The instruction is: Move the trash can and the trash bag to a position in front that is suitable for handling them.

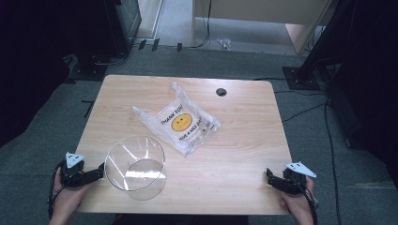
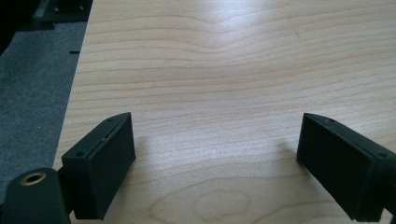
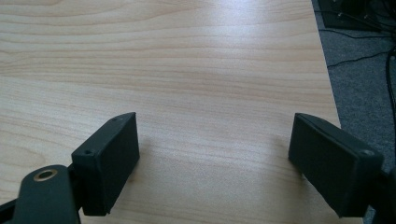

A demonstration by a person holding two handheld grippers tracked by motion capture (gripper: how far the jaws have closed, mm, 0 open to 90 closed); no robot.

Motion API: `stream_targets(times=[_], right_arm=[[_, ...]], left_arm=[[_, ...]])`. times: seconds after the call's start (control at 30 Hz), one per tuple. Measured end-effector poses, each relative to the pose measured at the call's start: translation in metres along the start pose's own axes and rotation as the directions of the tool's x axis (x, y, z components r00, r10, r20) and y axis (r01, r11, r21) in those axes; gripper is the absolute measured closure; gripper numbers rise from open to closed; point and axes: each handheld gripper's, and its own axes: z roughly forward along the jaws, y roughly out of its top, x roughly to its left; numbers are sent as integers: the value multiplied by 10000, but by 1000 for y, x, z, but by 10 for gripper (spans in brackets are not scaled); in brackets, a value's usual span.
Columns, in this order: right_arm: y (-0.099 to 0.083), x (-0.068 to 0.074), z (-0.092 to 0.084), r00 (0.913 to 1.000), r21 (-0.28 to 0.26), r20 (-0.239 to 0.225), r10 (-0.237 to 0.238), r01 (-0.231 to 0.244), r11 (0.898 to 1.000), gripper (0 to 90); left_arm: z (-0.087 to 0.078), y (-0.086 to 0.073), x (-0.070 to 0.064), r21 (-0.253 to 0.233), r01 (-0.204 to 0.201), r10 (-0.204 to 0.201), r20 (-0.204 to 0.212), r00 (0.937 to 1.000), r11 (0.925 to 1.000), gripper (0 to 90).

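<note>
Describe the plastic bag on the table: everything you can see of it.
The plastic bag is thin, clear, crinkled film lying flat near the middle of the wooden table, turned at a slant. It bears a yellow smiley face with dark lettering that reads THANK YOU above it and more lettering below. One handle loop points toward the table's far edge, another to the left. It looks empty. The clear container stands close by on the near side; whether they touch is unclear.
</note>
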Motion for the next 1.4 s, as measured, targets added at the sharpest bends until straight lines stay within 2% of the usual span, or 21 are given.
stream_targets(times=[0.1,0.17,0.2,0.3,0.37,0.4,0.53,0.57,0.63,0.77,0.87,0.9,0.93,1.03,1.23,1.3,1.4], right_arm=[[0,-1,0,9999,-47,-74,80,-80,10000,183],[1,0,-2,9996,-82,131,264,-263,9996,252],[1,1,-2,9995,-55,220,227,-226,9997,252],[3,9,-1,9987,-108,217,-460,463,9989,250],[4,16,-2,9973,-302,127,-723,726,9969,250],[5,18,-3,9977,-362,67,-678,680,9970,253],[8,25,-3,9983,-513,-36,-582,579,9970,268],[10,30,-3,9979,-618,-249,-599,583,9964,278],[12,33,-3,9970,-668,-301,-708,687,9954,279],[21,47,0,9964,-861,-397,-743,707,9938,290],[30,58,3,9951,-1068,-713,-686,608,9924,296],[37,66,5,9939,-1151,-815,-742,646,9913,299],[37,66,5,9939,-1151,-815,-742,646,9913,299],[46,82,10,9896,-1219,-831,-1174,1068,9868,325],[63,98,19,9828,-1479,-1053,-1516,1352,9797,390],[66,101,21,9829,-1495,-1106,-1473,1300,9802,396],[73,109,28,9817,-1513,-1193,-1486,1299,9799,430]], left_arm=[[-1,0,0,-39,-31,31,28,10000,10000,120],[-1,0,1,-49,-82,81,-56,10000,10000,132],[-2,0,0,-73,-56,56,-84,9999,10000,144],[-4,-1,-3,-252,64,-68,-154,9999,9997,258],[-5,0,-8,-393,39,-33,157,9999,9992,298],[-5,0,-8,-393,39,-33,157,9999,9992,320],[-6,2,-15,-504,51,-24,531,9986,9987,336],[-6,2,-16,-533,104,-72,602,9982,9985,352],[-6,3,-19,-575,161,-120,706,9974,9982,358],[-7,3,-23,-711,326,-259,933,9953,9969,382],[-6,4,-26,-688,231,-158,1051,9943,9974,387],[-5,4,-28,-669,136,-62,1092,9940,9977,388],[-5,4,-28,-669,136,-62,1092,9940,9977,388],[-3,5,-31,-652,78,0,1180,9930,9978,391],[0,6,-35,-624,6,76,1307,9914,9981,396],[0,6,-36,-638,55,33,1365,9906,9979,396],[0,7,-41,-634,-74,167,1476,9889,9980,397]])
